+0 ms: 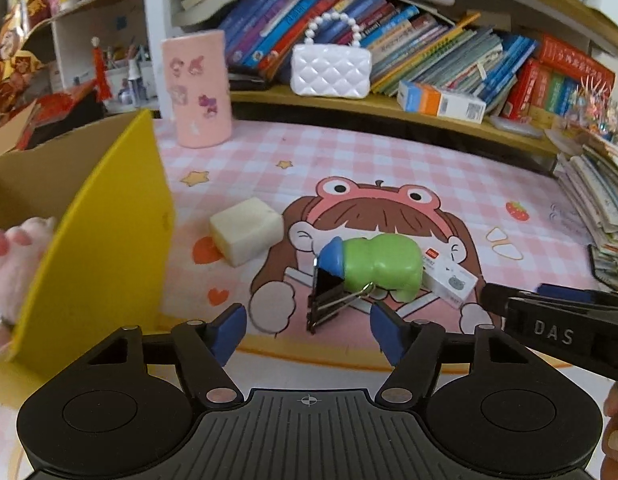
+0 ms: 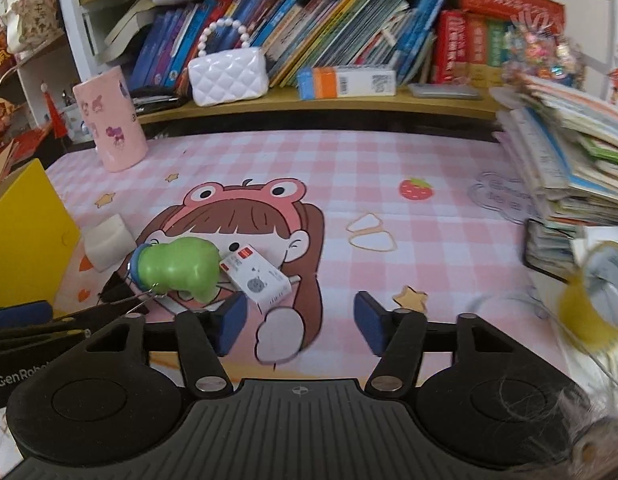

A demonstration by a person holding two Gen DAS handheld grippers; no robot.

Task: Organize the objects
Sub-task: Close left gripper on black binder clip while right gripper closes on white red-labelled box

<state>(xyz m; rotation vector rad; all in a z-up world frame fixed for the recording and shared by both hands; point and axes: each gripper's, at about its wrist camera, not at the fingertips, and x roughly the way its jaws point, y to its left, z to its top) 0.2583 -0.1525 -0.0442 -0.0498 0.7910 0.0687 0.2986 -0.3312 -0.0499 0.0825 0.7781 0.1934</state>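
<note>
Both grippers, left gripper (image 1: 308,330) and right gripper (image 2: 296,326), are hovering spread and empty; left is lining up on the black metal binder clip (image 1: 325,300), probably bound for the yellow cardboard box (image 1: 97,240).

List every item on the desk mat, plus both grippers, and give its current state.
left gripper: open, empty, fingers facing the binder clip
right gripper: open, empty
green toy bottle: lying on its side, blue cap toward the yellow box
black binder clip: on the mat, against the bottle
small white carton: lying flat
cream block: resting alone
yellow box: open, plush paw inside
</note>
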